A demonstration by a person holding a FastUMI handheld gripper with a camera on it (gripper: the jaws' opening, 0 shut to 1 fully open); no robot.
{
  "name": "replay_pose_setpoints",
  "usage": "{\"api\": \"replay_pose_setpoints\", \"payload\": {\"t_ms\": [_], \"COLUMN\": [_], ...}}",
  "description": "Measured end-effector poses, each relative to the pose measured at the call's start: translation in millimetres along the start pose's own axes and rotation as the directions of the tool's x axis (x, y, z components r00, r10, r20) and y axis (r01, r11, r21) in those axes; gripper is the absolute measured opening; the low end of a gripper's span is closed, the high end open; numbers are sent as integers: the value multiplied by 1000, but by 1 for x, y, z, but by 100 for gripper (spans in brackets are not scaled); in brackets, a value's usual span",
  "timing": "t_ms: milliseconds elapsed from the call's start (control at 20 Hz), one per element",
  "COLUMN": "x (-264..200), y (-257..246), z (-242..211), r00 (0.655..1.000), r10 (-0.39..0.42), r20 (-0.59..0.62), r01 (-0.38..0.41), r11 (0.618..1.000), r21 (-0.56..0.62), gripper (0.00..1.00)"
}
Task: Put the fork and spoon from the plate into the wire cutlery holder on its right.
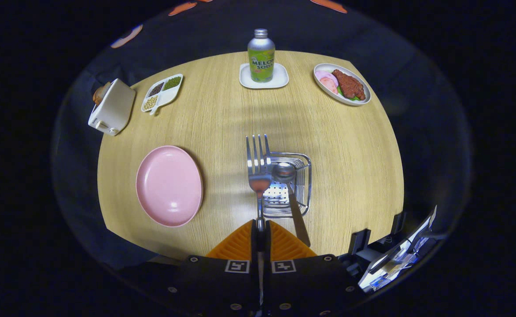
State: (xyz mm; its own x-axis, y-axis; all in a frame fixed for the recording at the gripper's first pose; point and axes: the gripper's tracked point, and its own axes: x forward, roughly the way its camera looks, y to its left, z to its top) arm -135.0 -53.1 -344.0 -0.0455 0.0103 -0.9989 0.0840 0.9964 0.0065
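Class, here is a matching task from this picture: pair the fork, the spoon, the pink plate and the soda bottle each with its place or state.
Things:
1. fork
2. spoon
3. pink plate
4. soda bottle

Places or states:
A. on a small white tray at the far side of the table
B. bare, left of the wire holder
C. handle clamped in the closed tongs, tines pointing away
D. leaning in the wire holder, bowl end up

Pairs: 1-C, 2-D, 3-B, 4-A
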Motion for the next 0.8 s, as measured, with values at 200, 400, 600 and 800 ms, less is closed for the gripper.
{"api": "replay_pose_setpoints", "payload": {"t_ms": [200,400,600,800], "x": [3,2,7,11], "y": [-13,-20,-26,-26], "z": [-12,-11,-11,-9], "r00": [991,973,942,902], "r10": [5,25,47,63], "r20": [-132,-228,-334,-427], "r01": [-12,-48,-80,-106], "r11": [998,994,993,991], "r21": [-56,-94,-88,-79], "gripper": [4,4,5,5]}}
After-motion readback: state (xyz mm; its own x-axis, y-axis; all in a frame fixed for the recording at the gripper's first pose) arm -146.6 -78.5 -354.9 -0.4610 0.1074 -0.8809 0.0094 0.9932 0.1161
